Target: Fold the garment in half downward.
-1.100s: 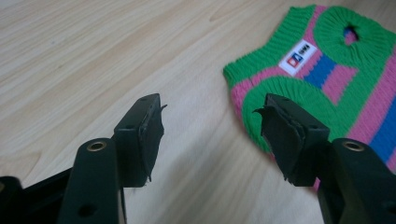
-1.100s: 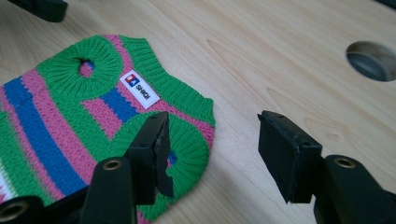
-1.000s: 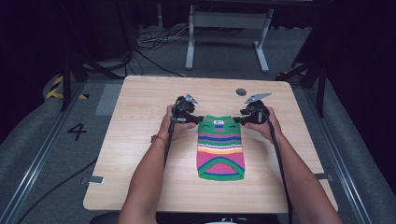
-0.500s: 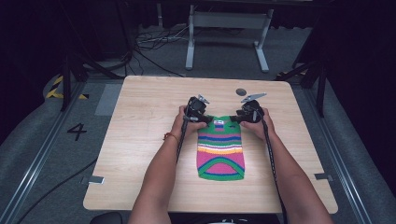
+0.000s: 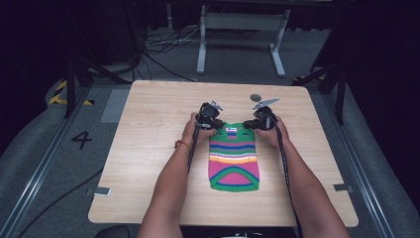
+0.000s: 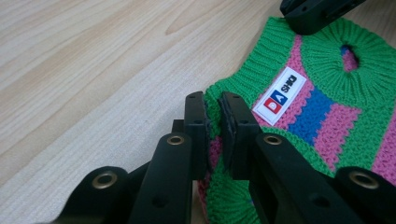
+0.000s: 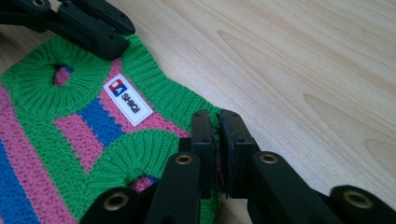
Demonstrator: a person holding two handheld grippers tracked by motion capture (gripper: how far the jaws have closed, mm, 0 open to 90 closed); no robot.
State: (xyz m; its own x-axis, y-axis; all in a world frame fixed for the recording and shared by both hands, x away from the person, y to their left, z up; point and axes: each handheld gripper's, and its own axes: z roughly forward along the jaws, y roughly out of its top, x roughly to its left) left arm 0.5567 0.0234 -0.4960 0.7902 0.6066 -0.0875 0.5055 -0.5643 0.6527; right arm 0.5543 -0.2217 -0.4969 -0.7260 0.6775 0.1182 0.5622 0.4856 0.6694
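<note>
A small knitted striped garment of green, pink, blue, yellow and orange wool is laid flat on the light wooden table, roughly at its middle, with the green ribbed collar end turned away from the person and the rounded hem toward them. A white sewn-in label with a red-and-blue logo is seen just below the collar, and a small opening is knitted in on either side of it. The left gripper is set at the far left corner of the garment; in the left gripper view its black jaws have just been closing and are now pressed together on the green ribbed edge, with a fold of wool pinched between the pads. The right gripper is set at the far right corner; in the right gripper view its jaws have likewise just been closing and are clamped on the green edge there, with knit caught between them. Both grippers are held low at the table surface, near each other, with the label between them. A small dark round disc is lying on the table beyond the right gripper, apart from the garment.
</note>
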